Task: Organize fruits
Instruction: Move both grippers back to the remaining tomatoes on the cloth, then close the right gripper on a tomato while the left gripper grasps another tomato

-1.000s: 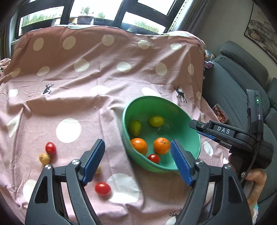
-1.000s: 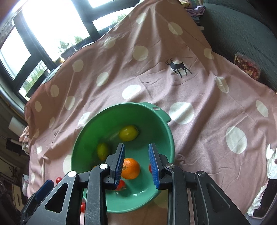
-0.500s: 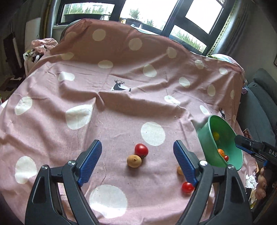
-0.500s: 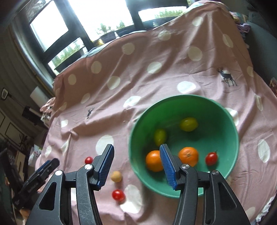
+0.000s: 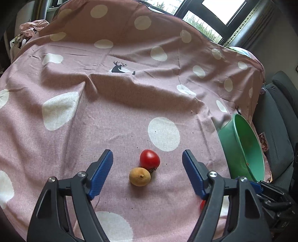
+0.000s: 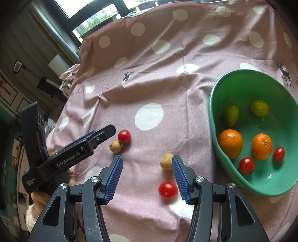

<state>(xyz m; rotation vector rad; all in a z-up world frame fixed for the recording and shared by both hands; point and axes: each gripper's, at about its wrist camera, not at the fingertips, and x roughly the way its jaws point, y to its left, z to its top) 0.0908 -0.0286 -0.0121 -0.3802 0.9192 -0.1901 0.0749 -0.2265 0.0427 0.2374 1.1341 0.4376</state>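
Pink cloth (image 5: pixel 115 130) with white dots, spread under a window.
The wrinkled cloth bears small dark deer prints (image 5: pixel 119 68). Dark-framed windows (image 6: pixel 96 16) show greenery outside. A grey upholstered seat (image 5: pixel 279 115) stands beside the cloth. Crumpled pink fabric (image 5: pixel 33 28) lies at the far corner.

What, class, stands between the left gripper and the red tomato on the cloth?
The yellowish fruit does: it lies nearer the open left gripper than the red tomato and touches it. Both sit on the cloth within the jaws' span.
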